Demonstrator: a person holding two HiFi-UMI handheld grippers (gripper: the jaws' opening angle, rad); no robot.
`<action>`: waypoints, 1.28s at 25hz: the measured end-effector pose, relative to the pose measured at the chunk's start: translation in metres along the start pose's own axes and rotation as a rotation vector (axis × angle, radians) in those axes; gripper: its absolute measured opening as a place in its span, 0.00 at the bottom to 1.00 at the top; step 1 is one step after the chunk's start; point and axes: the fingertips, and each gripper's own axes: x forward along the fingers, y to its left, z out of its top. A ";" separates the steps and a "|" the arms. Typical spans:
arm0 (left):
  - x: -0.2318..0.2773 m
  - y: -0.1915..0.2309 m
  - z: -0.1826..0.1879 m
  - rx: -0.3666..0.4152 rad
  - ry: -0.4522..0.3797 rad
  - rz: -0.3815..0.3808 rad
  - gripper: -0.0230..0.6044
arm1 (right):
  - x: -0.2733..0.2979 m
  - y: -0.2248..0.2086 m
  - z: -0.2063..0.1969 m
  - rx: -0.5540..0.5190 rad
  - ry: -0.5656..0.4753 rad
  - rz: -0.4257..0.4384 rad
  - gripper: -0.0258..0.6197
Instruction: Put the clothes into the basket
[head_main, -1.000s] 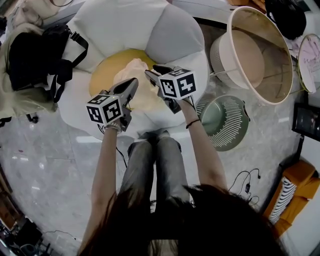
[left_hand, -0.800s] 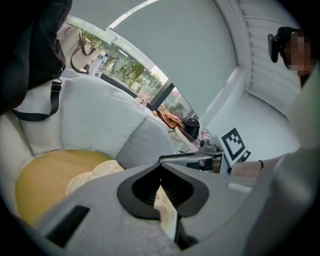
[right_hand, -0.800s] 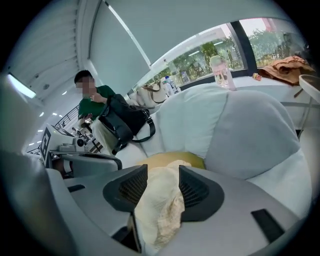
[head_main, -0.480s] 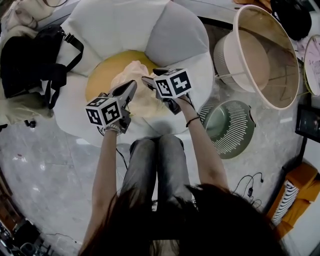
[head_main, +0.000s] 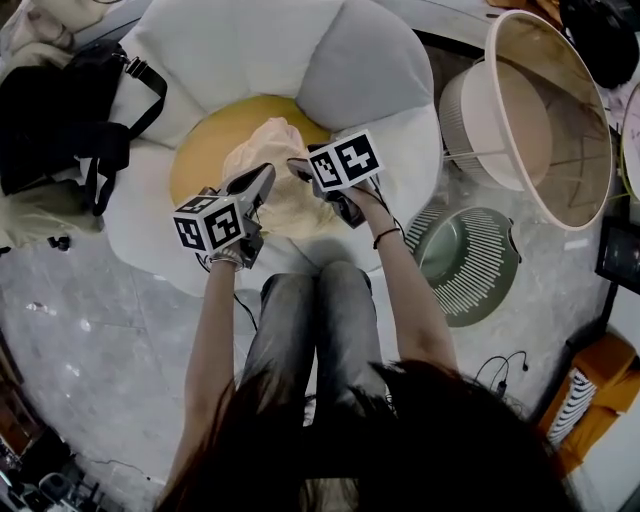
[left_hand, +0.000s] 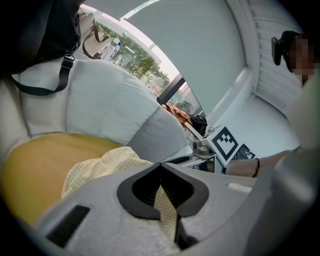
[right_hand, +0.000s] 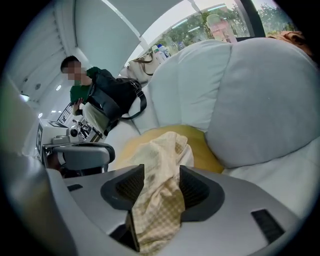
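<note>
Head view shows the cloth (head_main: 265, 155), a cream checked garment, heaped on the yellow centre (head_main: 200, 150) of a flower-shaped cushion (head_main: 250, 50), just left of mid-frame. The basket (head_main: 575, 110) stands well apart at the upper right, tipped with its mouth towards the camera, and no part of the garment is in it. The left gripper (head_main: 262, 180) meets the heap from the lower left and the right gripper (head_main: 300, 168) from the right.

Left gripper view: the jaws are drawn together on a thin fold of the cloth (left_hand: 100, 167), which runs pinched between the pads. Right gripper view: the jaws have just been opening and stand wide. The cloth (right_hand: 160, 165) hangs loosely through the gap, unclamped.

Handling, as judged: the fabric is light, limp and thin, with no stiffness, and it is not fragile. It will sag and trail below any single pinch, and a thin edge may slide out of the pads. The best hold is a gathered bunch near the top of the heap, several layers thick, rather than a single hem. Two holds set apart would keep the tail from dragging over the cushion or catching on the basket rim.
</note>
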 end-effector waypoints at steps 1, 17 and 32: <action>0.000 0.002 -0.001 0.000 -0.001 0.002 0.05 | 0.003 0.000 -0.002 -0.002 0.013 0.001 0.36; 0.000 0.023 -0.030 -0.020 -0.005 0.034 0.05 | 0.049 0.006 -0.035 -0.094 0.159 0.012 0.10; -0.053 -0.035 0.001 -0.032 -0.001 0.042 0.05 | -0.033 0.057 0.010 0.115 -0.042 0.063 0.09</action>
